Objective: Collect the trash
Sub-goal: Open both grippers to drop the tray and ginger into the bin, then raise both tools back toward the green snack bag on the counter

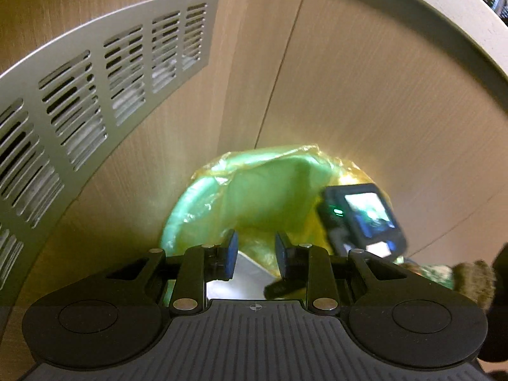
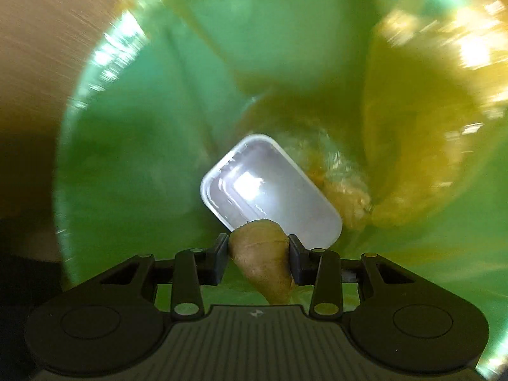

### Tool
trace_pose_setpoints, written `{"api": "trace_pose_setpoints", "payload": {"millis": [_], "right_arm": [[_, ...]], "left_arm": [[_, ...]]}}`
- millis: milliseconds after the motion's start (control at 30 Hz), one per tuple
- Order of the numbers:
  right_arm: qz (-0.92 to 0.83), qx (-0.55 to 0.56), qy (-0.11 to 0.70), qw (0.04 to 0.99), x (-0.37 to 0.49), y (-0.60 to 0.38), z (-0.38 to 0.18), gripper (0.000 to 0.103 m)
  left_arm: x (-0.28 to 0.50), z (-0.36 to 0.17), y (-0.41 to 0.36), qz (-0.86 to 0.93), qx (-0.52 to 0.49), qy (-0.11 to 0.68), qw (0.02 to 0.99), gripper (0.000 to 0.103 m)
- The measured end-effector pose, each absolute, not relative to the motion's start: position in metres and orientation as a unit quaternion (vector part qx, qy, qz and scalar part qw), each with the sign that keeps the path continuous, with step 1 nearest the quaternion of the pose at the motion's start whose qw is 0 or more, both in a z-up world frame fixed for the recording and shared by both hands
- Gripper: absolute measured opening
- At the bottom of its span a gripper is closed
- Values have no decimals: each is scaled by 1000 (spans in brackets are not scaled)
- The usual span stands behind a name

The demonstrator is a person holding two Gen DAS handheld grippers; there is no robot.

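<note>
Brown paper wad [image 2: 260, 254], tip downward, gripper-clamped [image 2: 258, 254]

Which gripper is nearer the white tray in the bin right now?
Right. The right gripper, holding a brown scrap, hangs just over the white tray inside the green bin. The left gripper sits above the bin's mouth.

Your green bin liner [image 2: 133, 146] glossy thin plastic film, crinkled, your white tray [image 2: 270, 187] smooth semi-gloss plastic, brown wad [image 2: 260, 254] matt and creased like paper, floor [image 1: 365, 95] matt pale wood grain, vent grille [image 1: 95, 95] satin metal.
</note>
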State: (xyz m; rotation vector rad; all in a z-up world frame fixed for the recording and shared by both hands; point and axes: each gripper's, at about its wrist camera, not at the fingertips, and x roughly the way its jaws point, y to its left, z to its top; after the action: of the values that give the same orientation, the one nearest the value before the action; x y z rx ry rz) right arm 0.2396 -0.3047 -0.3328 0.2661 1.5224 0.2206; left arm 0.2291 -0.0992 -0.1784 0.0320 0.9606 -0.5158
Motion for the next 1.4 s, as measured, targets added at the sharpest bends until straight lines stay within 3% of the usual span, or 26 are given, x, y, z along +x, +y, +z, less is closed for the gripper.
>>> {"api": "trace_pose_setpoints", "payload": {"millis": [200, 500, 667, 833, 933, 1133, 1233, 1400], "right_arm": [[75, 189, 693, 691, 246, -313, -344, 46], [42, 153, 604, 781, 220, -334, -254, 48], [22, 114, 517, 848, 191, -343, -170, 49], [20, 36, 400, 916, 166, -334, -65, 66], [22, -18, 327, 945, 153, -312, -11, 70], [74, -27, 270, 960, 153, -263, 60, 70], [110, -14, 266, 957, 164, -233, 87, 70], [167, -8, 252, 953, 182, -177, 111, 72]], "left_arm": [[226, -183, -93, -245, -3, 448, 860, 29], [212, -158, -89, -281, -63, 417, 862, 29], [170, -79, -97, -367, -86, 330, 865, 29], [129, 7, -64, -325, -108, 205, 917, 29], [117, 41, -27, -217, -122, 170, 953, 29], [112, 59, 55, -50, -229, 211, 949, 29], [115, 81, 77, -48, -188, 260, 946, 29], [103, 110, 87, -23, -121, 243, 962, 29]]}}
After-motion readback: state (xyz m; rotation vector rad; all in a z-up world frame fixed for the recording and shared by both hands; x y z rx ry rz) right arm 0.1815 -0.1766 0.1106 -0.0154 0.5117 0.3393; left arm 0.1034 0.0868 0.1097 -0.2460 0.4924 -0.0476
